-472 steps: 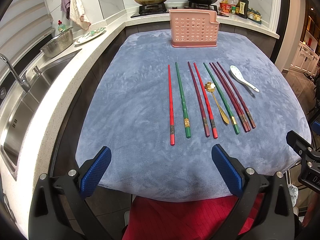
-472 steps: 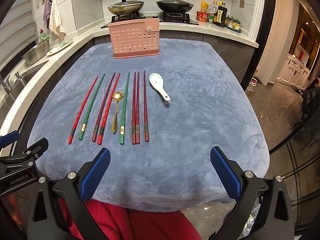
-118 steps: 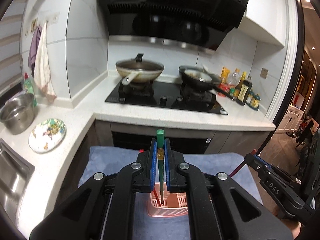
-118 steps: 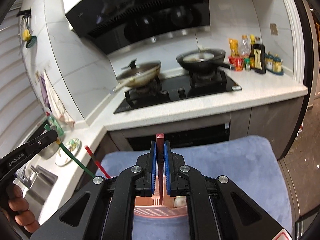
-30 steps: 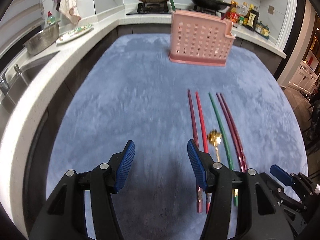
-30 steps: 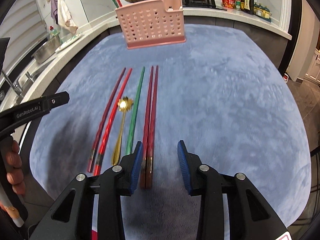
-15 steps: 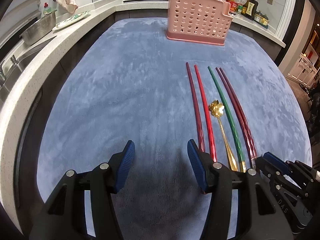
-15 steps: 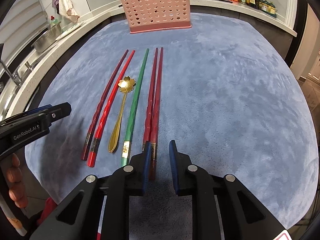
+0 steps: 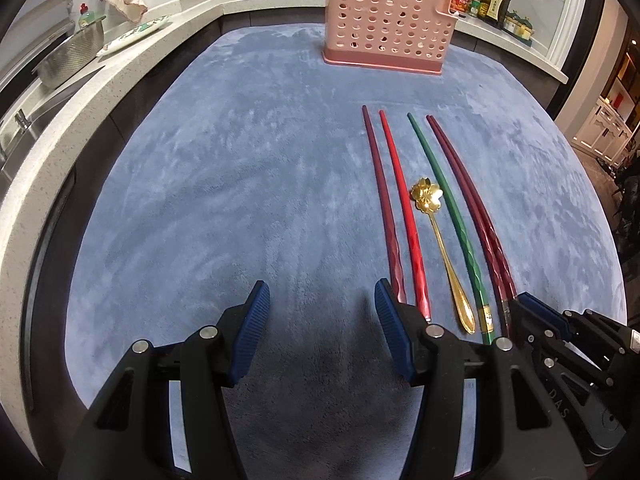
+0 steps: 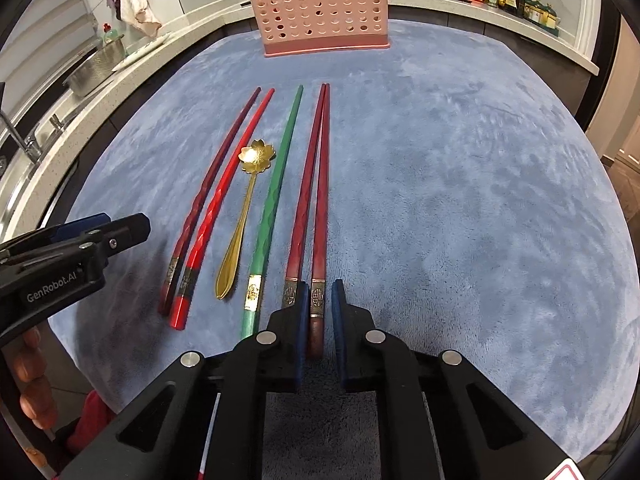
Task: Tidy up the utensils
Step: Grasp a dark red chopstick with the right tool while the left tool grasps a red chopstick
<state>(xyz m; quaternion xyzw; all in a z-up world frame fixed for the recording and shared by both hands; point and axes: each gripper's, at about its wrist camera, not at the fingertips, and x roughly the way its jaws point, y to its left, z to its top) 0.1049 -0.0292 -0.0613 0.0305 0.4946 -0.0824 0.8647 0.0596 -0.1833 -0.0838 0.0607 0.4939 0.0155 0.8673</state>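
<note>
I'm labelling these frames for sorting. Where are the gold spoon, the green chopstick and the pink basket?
gold spoon point(image 10: 257, 155), right wrist view, on its flower-shaped bowl.
green chopstick point(image 10: 276, 184), right wrist view, mid-shaft.
pink basket point(image 9: 384, 24), left wrist view, on its perforated front wall.

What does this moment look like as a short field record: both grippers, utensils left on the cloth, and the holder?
left gripper: open, nothing between the fingers, just left of the leftmost maroon chopstick
right gripper: just been closing; shut on the rightmost dark red chopstick near its banded end
on the cloth: five chopsticks and a gold flower spoon side by side
green chopstick: lying right of the spoon
pink utensil holder: upright at the far edge of the cloth, chopsticks inside
</note>
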